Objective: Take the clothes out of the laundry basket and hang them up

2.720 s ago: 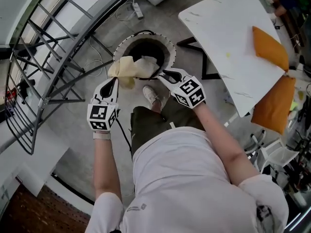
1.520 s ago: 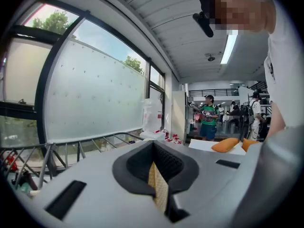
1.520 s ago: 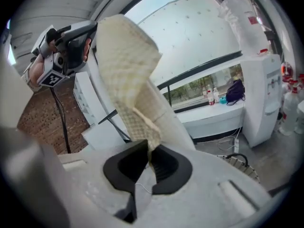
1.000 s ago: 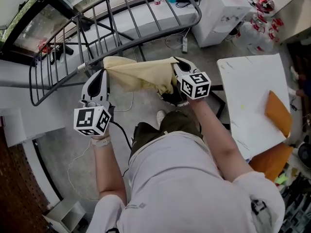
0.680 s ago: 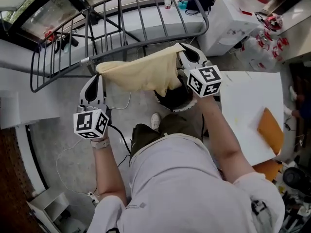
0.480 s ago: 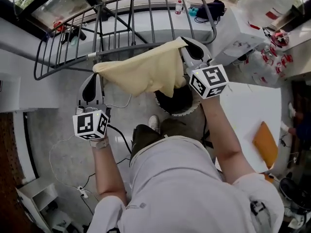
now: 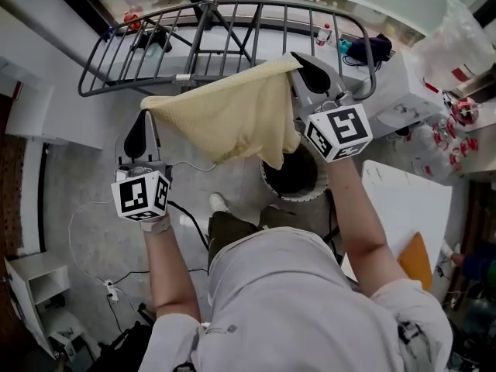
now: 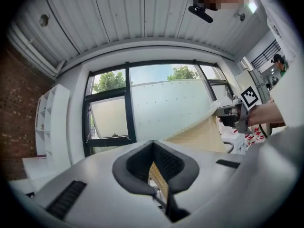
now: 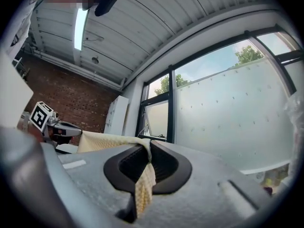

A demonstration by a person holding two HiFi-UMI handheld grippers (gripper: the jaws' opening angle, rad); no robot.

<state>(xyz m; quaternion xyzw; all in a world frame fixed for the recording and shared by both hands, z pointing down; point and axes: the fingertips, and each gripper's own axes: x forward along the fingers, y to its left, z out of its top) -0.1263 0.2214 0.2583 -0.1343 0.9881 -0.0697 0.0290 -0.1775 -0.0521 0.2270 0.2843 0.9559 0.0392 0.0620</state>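
A pale yellow cloth [image 7: 229, 118] is stretched between both grippers, high above the floor. My left gripper [image 7: 144, 108] is shut on the cloth's left corner [image 8: 156, 177]. The right gripper [image 7: 298, 59] is shut on the opposite corner [image 9: 144, 175], and it stands higher than the left one. Loose fabric sags between them and hangs over the round black laundry basket [image 7: 294, 180] on the floor below. A grey metal drying rack [image 7: 225, 33] with parallel bars stands just beyond the cloth. Each gripper view shows the other gripper across the spread cloth.
A white table [image 7: 411, 208] with an orange cushion [image 7: 422, 258] stands at the right. A white cabinet with a plastic bag [image 7: 457, 29] is at the upper right. Cables [image 7: 89, 231] trail over the grey floor at the left, near a white shelf [image 7: 31, 285].
Both grippers have risen out of the basket with the cloth and spread it wide. The right one climbed more. The cloth now hangs close to the rack's bars.
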